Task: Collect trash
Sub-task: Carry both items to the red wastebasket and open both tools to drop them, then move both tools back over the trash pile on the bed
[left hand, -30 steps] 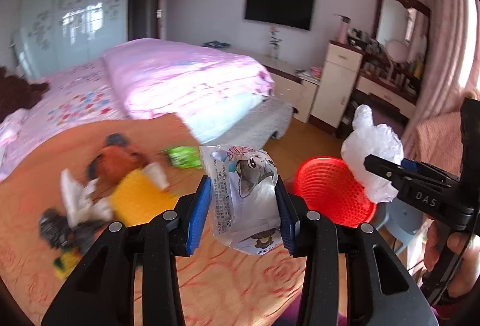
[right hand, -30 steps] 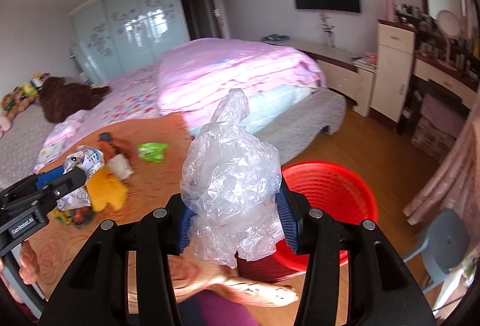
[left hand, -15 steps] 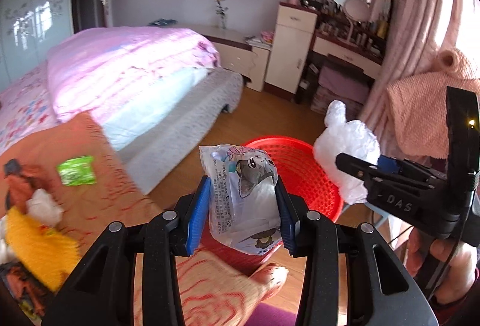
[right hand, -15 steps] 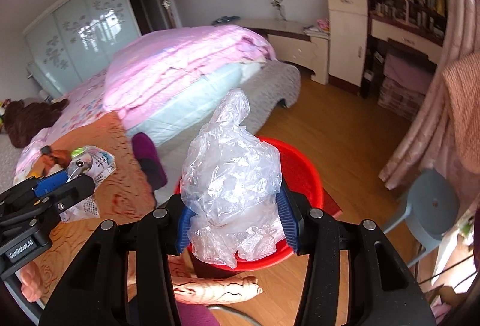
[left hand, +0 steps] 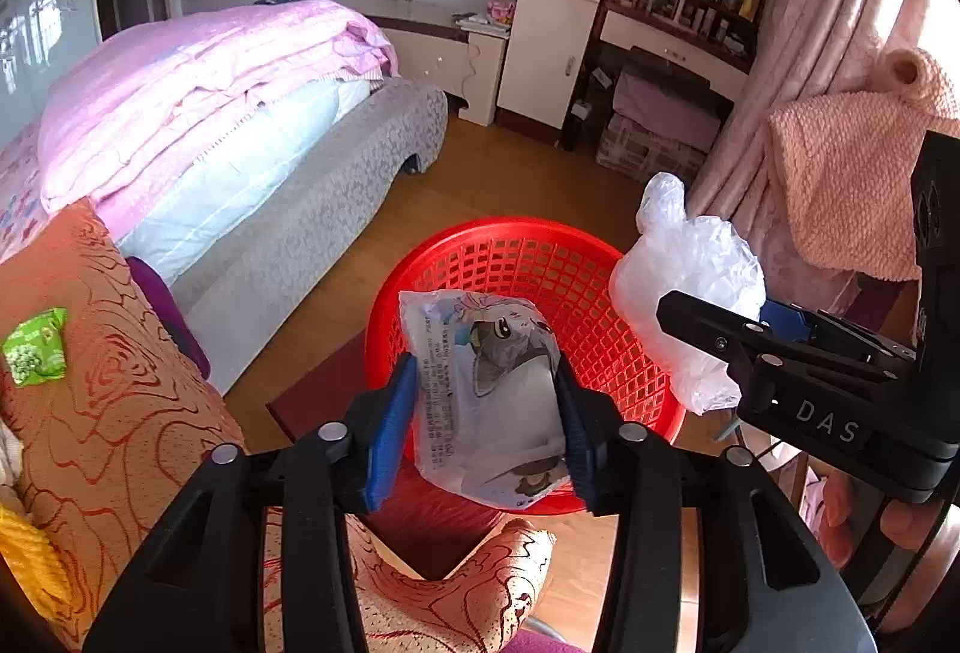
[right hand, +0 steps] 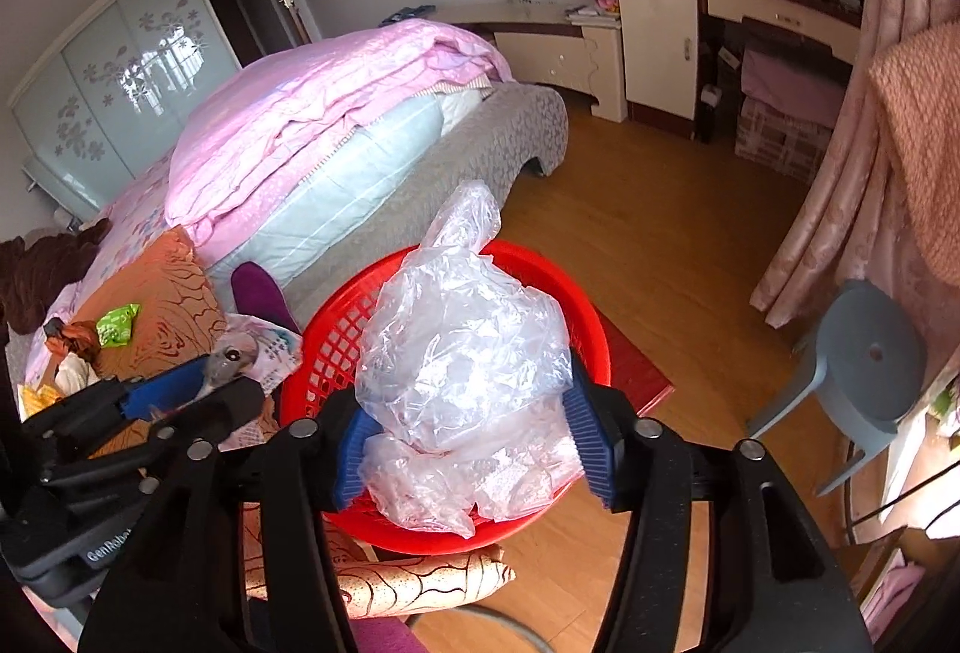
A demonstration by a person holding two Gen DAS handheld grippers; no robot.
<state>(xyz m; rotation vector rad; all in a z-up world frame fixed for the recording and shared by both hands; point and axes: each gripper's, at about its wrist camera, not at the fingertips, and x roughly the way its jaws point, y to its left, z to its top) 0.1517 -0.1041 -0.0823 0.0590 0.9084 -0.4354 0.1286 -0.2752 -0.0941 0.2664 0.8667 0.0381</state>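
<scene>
**Both tools above the red basket, jaws loosening around their trash**

The left tool [left hand: 486, 413] points down over the red basket [left hand: 528, 257], which stands on the wooden floor [left hand: 480, 179] beside the foot of the bed [left hand: 312, 197]. Between its blue pads [left hand: 393, 431] hangs a printed snack wrapper [left hand: 480, 389] with a cartoon cat on it. The jaws have just been opening: a sliver of gap shows between the left pad and the wrapper's edge, while the right pad lies against it, so whether the wrapper is gripped at all I cannot tell. The wrapper sits directly over the basket's mouth, its lower end in front of the near rim.

The right tool [right hand: 474, 437] is just to the right of the left one and also tilted down at the basket. A crumpled clear plastic bag [right hand: 468, 353] fills the space between its pads. These jaws have also just been opening; the bag bulges against both pads, and whether they press on it cannot be told. The bag is over the near half of the basket, its bottom folds drooping across the rim.

To the left of the left tool, an orange patterned cloth [left hand: 102, 353] covers the bed's edge, with a small green packet [left hand: 35, 347] lying on it, well apart from the basket. A grey stool [right hand: 864, 359] stands to the right of the right tool, near the pink curtain [right hand: 840, 161]. Fingers [left hand: 840, 509] of the person's hand show under the right tool's body in the left wrist view.
</scene>
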